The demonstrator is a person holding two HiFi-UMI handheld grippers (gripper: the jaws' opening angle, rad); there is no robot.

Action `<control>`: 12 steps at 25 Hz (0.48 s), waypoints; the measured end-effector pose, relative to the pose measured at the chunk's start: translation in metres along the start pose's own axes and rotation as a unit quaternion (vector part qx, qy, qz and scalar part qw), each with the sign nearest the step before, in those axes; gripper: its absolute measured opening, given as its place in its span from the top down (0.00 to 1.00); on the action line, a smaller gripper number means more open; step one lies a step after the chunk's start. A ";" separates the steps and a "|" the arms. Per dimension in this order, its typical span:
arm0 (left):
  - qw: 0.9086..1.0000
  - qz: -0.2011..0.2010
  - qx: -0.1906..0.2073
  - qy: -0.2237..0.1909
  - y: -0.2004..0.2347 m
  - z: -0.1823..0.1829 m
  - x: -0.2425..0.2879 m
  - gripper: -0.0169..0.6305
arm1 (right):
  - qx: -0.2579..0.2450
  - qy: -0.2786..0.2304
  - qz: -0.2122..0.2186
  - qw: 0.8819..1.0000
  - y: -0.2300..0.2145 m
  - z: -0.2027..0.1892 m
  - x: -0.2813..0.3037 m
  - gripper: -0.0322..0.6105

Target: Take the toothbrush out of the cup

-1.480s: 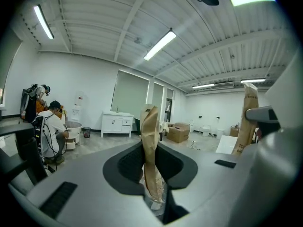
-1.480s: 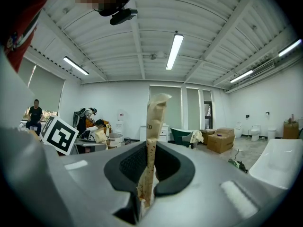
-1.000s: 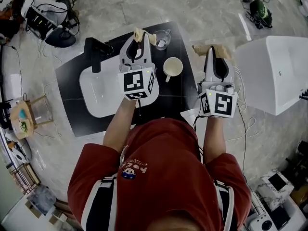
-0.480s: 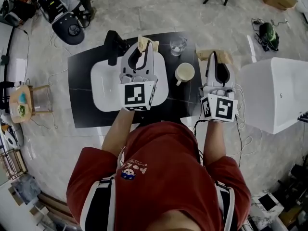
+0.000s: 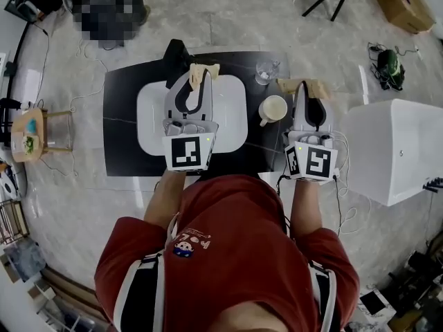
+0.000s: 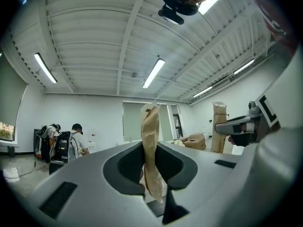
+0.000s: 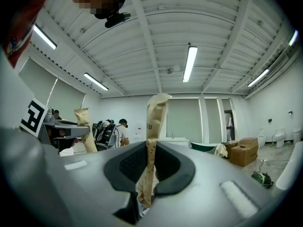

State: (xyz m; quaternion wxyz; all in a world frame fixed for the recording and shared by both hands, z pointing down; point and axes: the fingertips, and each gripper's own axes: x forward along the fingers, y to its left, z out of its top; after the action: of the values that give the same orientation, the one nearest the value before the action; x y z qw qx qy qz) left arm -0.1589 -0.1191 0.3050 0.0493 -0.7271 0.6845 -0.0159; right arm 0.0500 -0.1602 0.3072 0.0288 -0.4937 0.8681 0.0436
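A white cup [image 5: 273,109] stands on the black counter [image 5: 121,116] right of the white basin [image 5: 149,113]. No toothbrush shows in it from above. A clear glass [image 5: 265,71] stands behind the cup. My left gripper [image 5: 203,71] hovers over the basin, its tan-wrapped tips together with nothing between them. My right gripper [image 5: 304,86] hangs just right of the cup, its tips also together and empty. In the left gripper view the left gripper [image 6: 150,126] points level into the room. The right gripper view shows the right gripper [image 7: 156,103] pointing level too.
A black faucet [image 5: 176,52] rises at the basin's far edge. A large white tub [image 5: 394,151] stands to the right of the counter. A small wooden stool [image 5: 31,133] sits at the left and a cardboard box [image 5: 401,2] at the far right. People stand in the background [image 6: 71,141].
The left gripper has shifted left, from beside the glass to over the basin. The right gripper has come closer to the cup's right side. Both stayed shut.
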 end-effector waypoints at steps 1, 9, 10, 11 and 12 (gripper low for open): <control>1.000 0.003 0.001 0.000 0.002 -0.001 -0.003 0.88 | 0.000 0.001 0.002 1.000 0.003 0.000 0.000 0.89; 1.000 0.009 0.006 0.003 0.006 -0.004 -0.009 0.88 | 0.002 0.006 0.010 1.000 0.011 -0.004 0.001 0.89; 1.000 0.008 0.007 0.003 0.006 -0.003 -0.008 0.88 | 0.002 0.006 0.010 1.000 0.011 -0.004 0.001 0.89; 1.000 0.007 0.007 0.002 0.005 -0.003 -0.008 0.88 | 0.001 0.006 0.010 1.000 0.011 -0.004 0.001 0.89; 1.000 0.006 0.006 0.002 0.004 -0.003 -0.008 0.88 | 0.001 0.006 0.009 1.000 0.010 -0.004 0.001 0.89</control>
State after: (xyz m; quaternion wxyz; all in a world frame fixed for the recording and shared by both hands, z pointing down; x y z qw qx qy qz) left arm -0.1639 -0.1115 0.3082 0.0526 -0.7226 0.6889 -0.0211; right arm 0.0406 -0.1559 0.3116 0.0242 -0.4858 0.8728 0.0398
